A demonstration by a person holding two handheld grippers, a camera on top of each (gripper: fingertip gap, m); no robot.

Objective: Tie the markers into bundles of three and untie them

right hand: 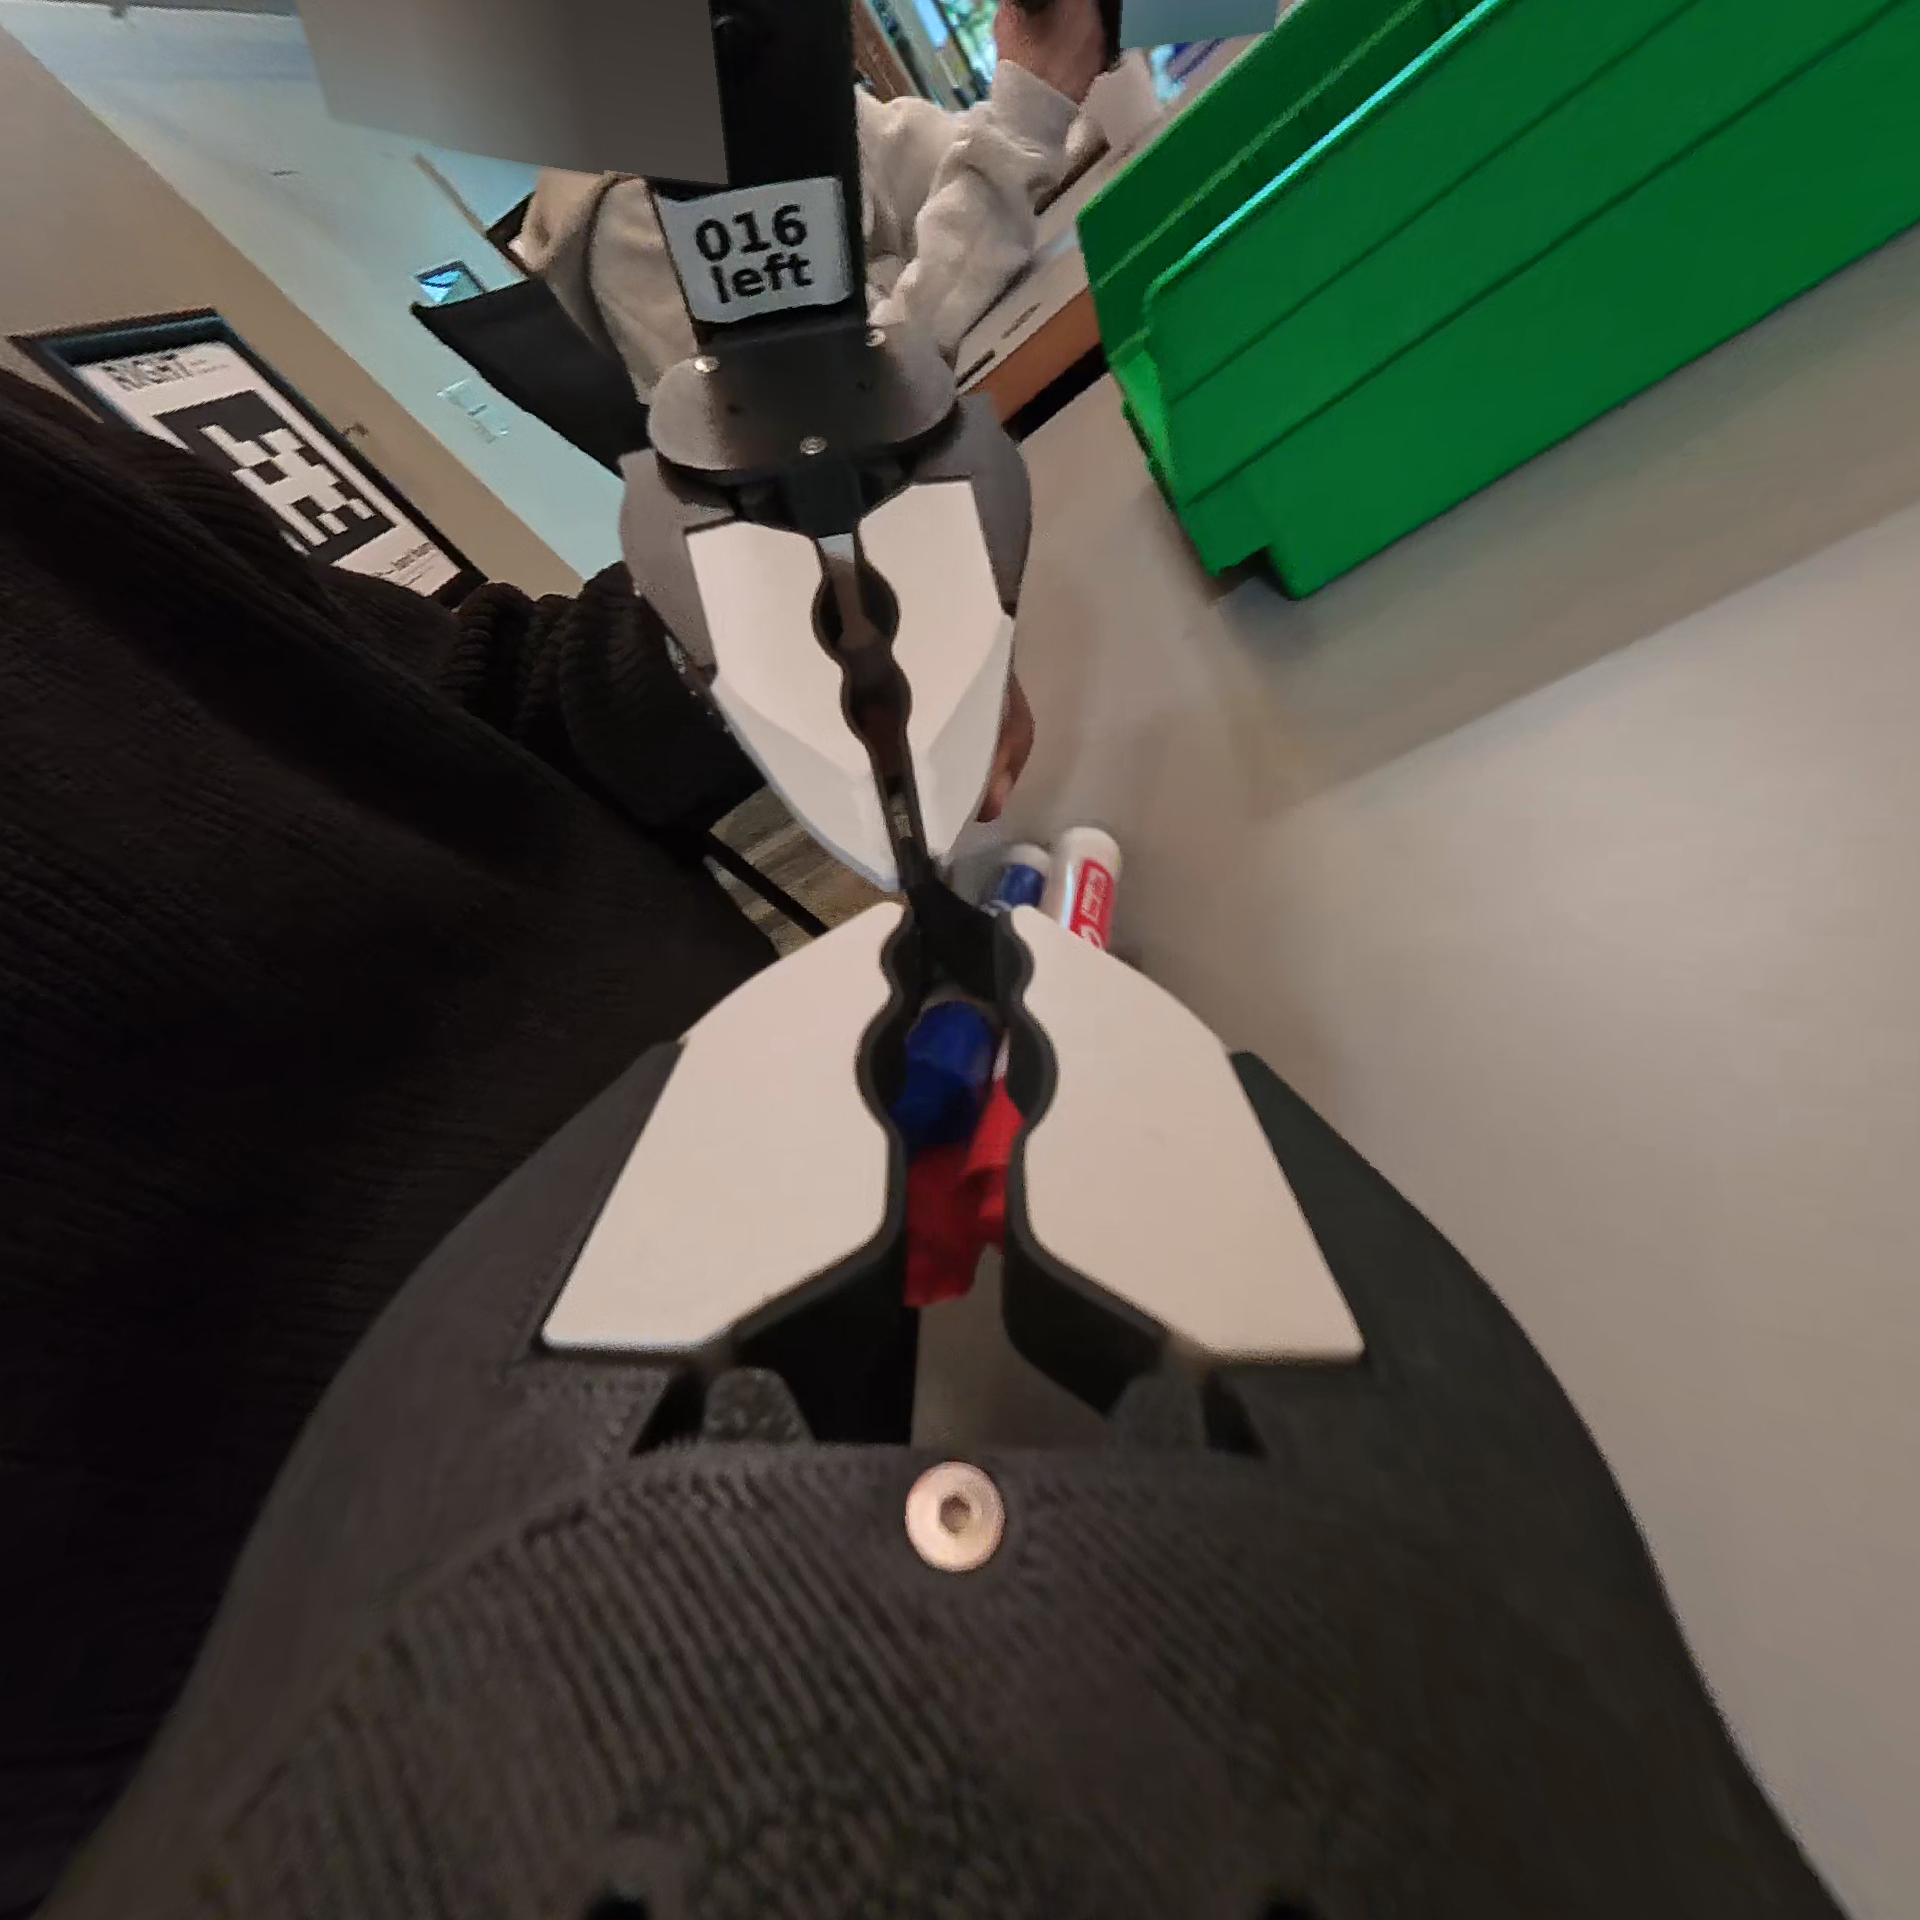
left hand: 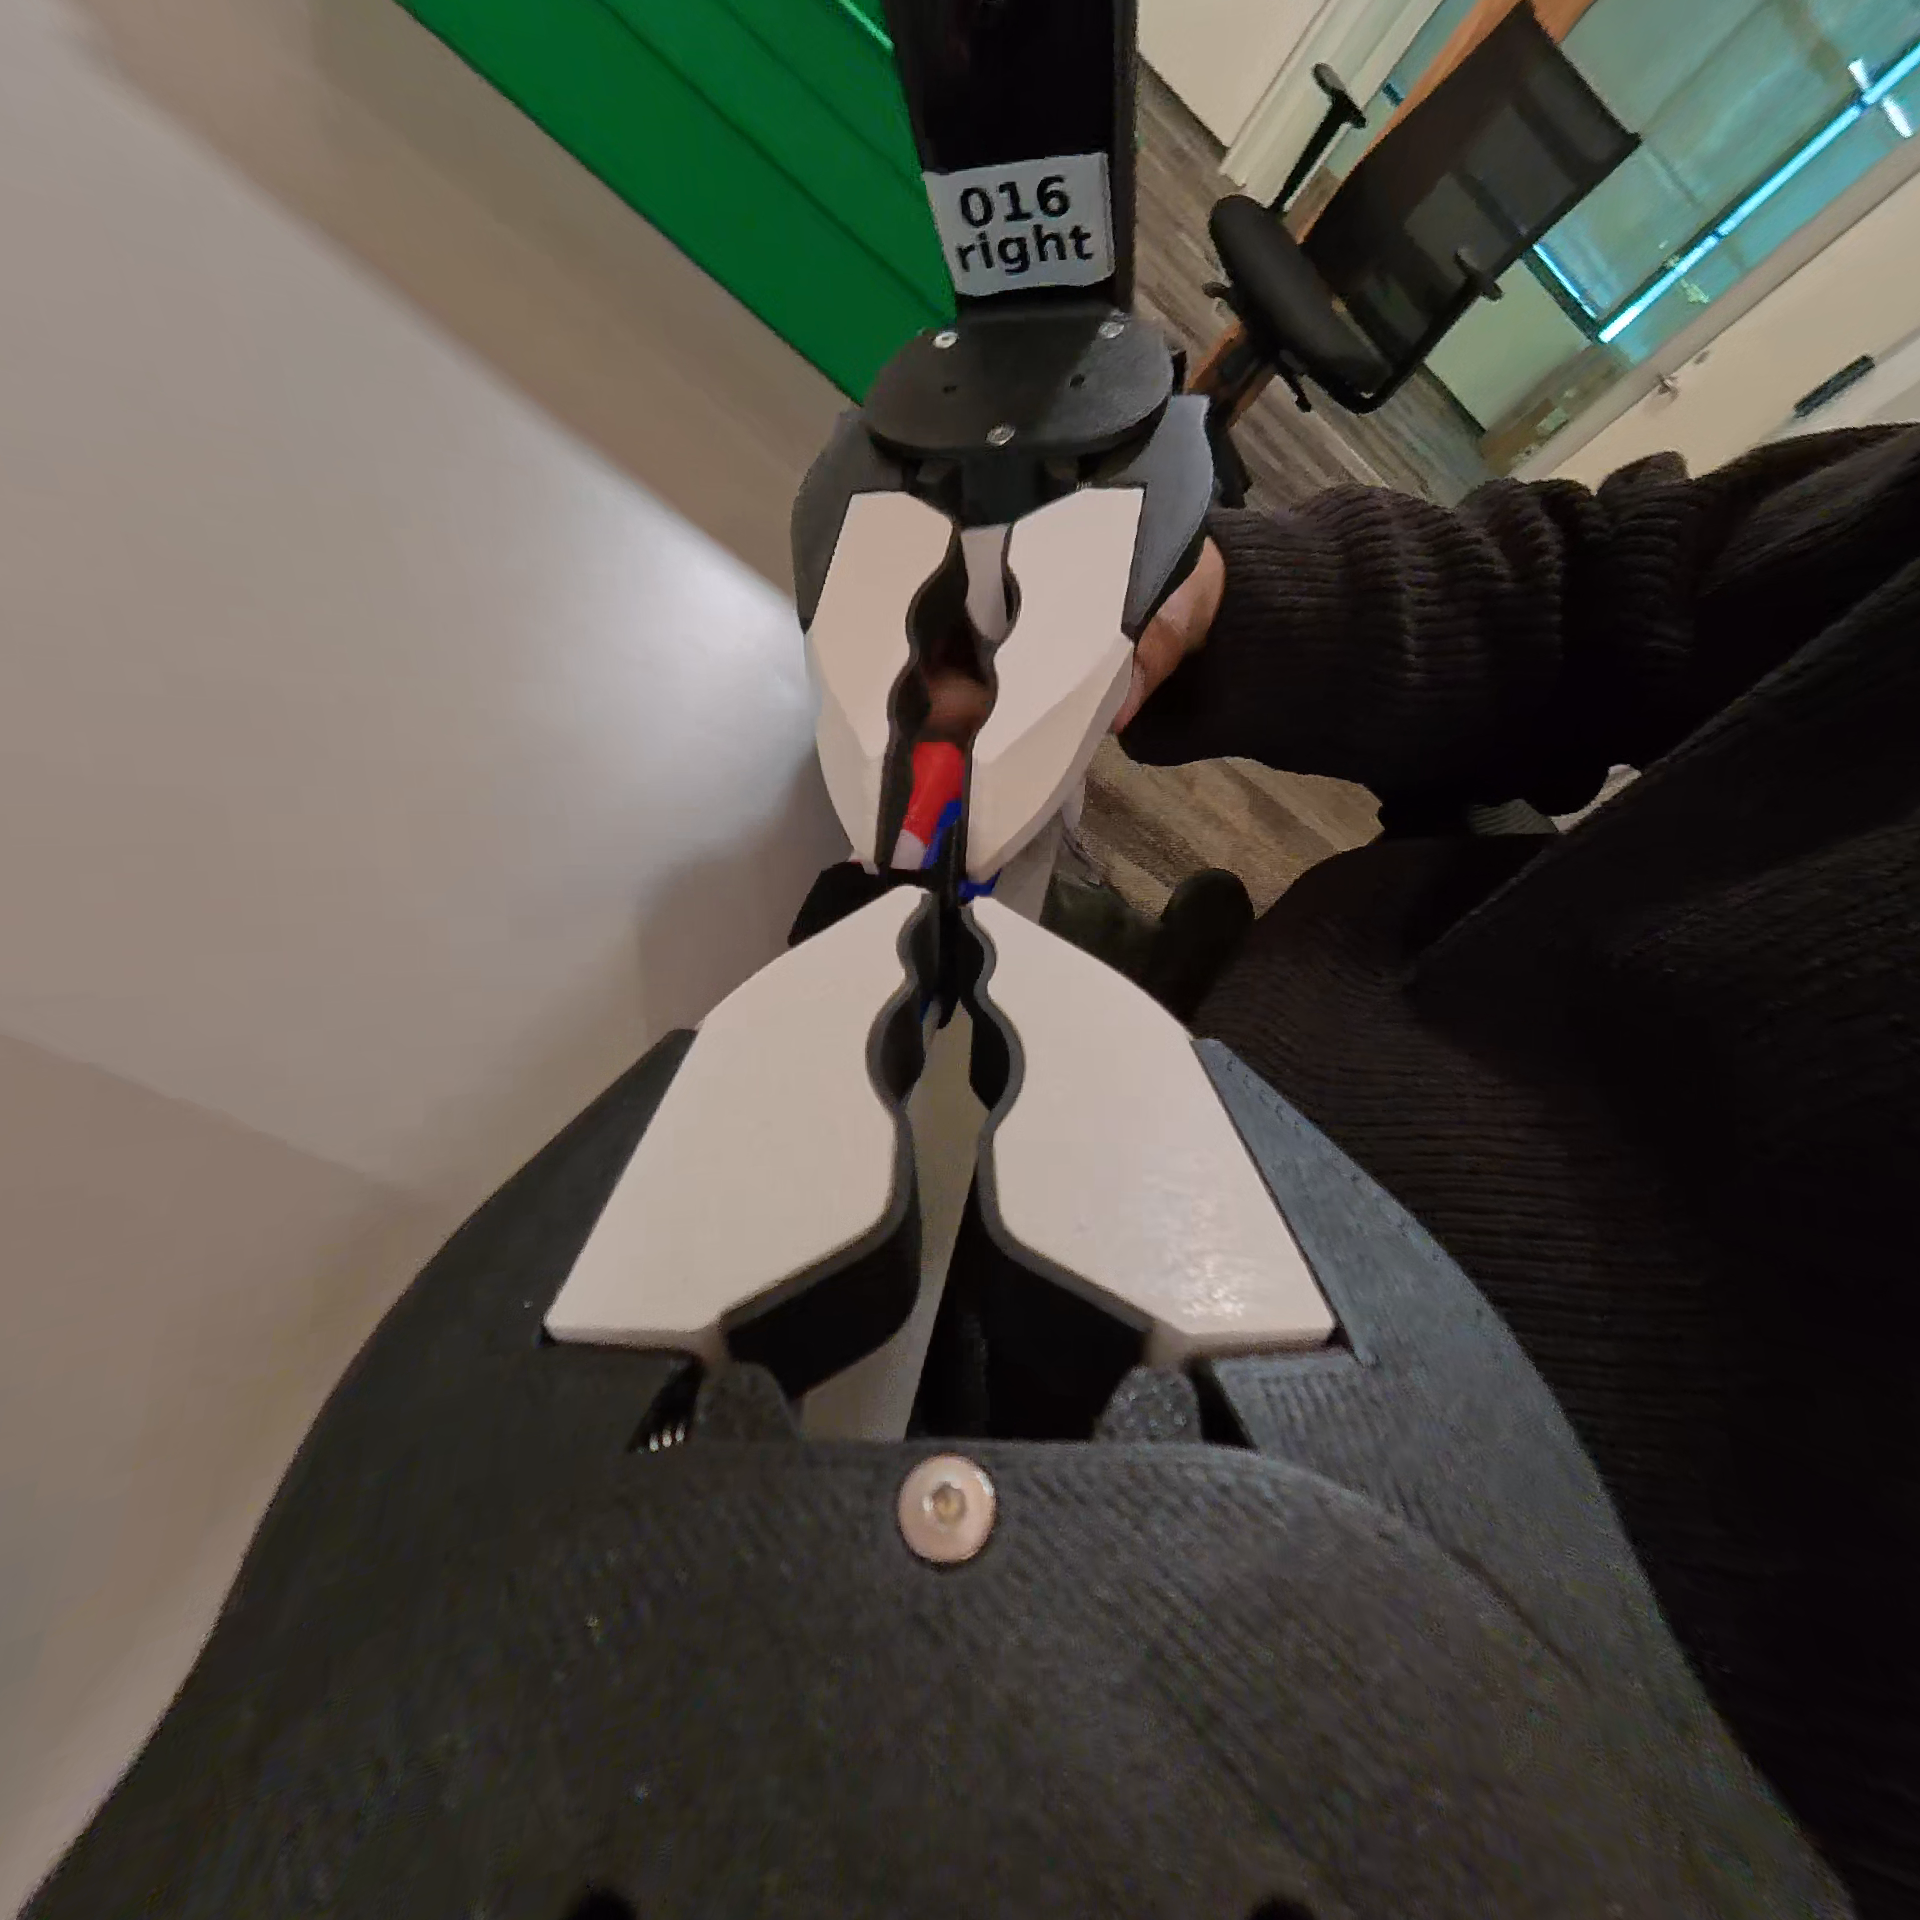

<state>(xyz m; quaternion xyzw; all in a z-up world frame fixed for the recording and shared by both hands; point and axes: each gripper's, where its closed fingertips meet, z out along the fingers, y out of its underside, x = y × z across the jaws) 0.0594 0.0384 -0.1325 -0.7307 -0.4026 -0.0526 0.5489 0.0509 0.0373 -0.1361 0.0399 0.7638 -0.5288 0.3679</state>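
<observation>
— Where the claws meet tip to tip, what sits between?
— A black piece (right hand: 943,923). The left gripper (left hand: 940,906) and right gripper (right hand: 951,930) are both narrowed onto it.
— Nearby?
— At its one o'clock a blue marker (right hand: 1023,878) and a red marker (right hand: 1091,883) lie on the table (right hand: 1455,1039). Green bins (right hand: 1507,312) are farther off, at two.

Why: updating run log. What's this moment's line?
left gripper: shut on black item | right gripper: shut on black item | markers: on table
</observation>
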